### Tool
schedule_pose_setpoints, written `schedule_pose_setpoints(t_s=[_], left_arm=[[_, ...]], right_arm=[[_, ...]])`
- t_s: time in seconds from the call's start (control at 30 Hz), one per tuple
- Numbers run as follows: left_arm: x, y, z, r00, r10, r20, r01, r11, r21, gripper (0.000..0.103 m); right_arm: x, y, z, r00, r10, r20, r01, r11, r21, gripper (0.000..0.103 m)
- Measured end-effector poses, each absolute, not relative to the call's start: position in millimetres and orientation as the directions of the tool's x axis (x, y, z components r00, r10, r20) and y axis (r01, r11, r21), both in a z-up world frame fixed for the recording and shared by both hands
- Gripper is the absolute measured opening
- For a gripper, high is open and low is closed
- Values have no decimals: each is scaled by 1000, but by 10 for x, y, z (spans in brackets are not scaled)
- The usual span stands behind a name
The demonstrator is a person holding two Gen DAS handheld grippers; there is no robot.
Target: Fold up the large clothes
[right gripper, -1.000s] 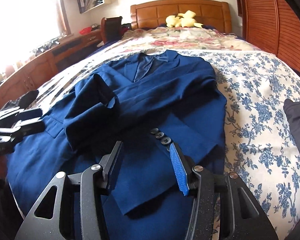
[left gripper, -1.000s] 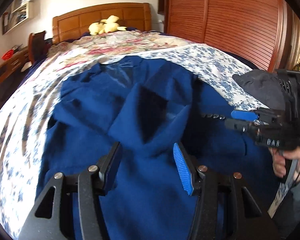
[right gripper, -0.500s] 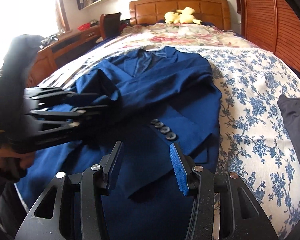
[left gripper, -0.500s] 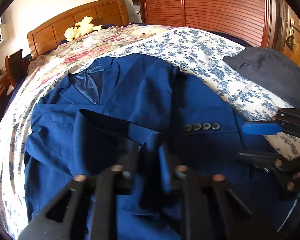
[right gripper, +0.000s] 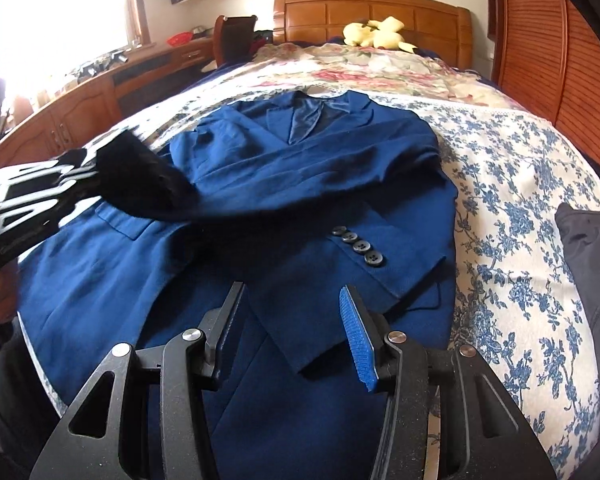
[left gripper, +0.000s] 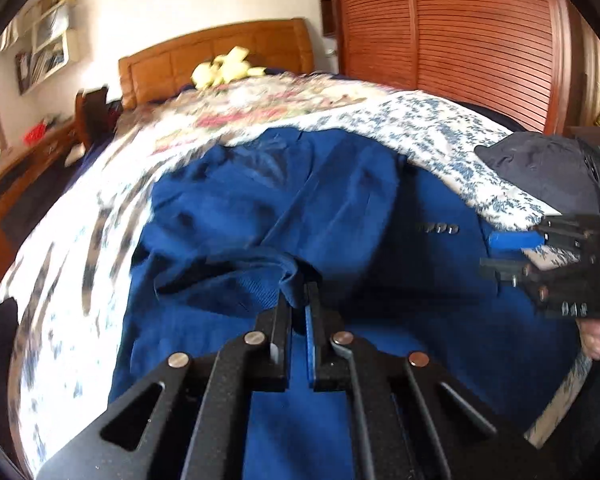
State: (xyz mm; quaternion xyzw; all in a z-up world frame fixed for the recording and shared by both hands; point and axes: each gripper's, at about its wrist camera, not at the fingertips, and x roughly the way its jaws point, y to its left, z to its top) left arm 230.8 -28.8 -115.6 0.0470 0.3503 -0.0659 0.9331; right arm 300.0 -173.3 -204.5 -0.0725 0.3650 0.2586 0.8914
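Note:
A dark blue suit jacket (right gripper: 324, 168) lies face up on the flowered bedspread (right gripper: 512, 184), collar toward the headboard; it also shows in the left wrist view (left gripper: 340, 208). One sleeve with several dark buttons (right gripper: 358, 246) is folded across the front. My left gripper (left gripper: 299, 300) is shut on the end of the other sleeve (left gripper: 236, 276) and holds it lifted above the jacket; it shows blurred at the left of the right wrist view (right gripper: 80, 184). My right gripper (right gripper: 292, 312) is open and empty over the jacket's lower part; it also shows in the left wrist view (left gripper: 512, 254).
A dark grey garment (right gripper: 592, 264) lies at the bed's right edge. A yellow plush toy (right gripper: 376, 32) sits by the wooden headboard (right gripper: 372, 10). A wooden dresser (right gripper: 80, 104) runs along the left; slatted wardrobe doors (left gripper: 460, 40) stand on the right.
My left gripper went from open to shut on the sleeve end and has pulled it up and to the left. My right gripper stays open, hardly moved.

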Motion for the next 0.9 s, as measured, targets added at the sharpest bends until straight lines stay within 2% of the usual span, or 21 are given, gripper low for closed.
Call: schedule_pose_setpoints(t_s=[0.17, 0.43, 0.67, 0.9], left_arm=[[1977, -55, -1301, 727, -83, -681, 126, 992, 13, 23], [1563, 267, -1359, 718, -90, -690, 99, 995, -27, 38], [1364, 652, -1426, 703, -30, -710, 42, 999, -1, 41], [1194, 981, -1546, 678, 27, -734, -27, 1000, 11, 42]], right_arm=[[2975, -1662, -2051, 606, 393, -692, -512, 858, 39, 48], [2971, -1569, -2070, 598, 377, -707, -518, 855, 18, 48], [2936, -1446, -2037, 592, 402, -699, -547, 837, 18, 48], [2960, -1288, -2199, 567, 380, -731, -568, 823, -12, 48]])
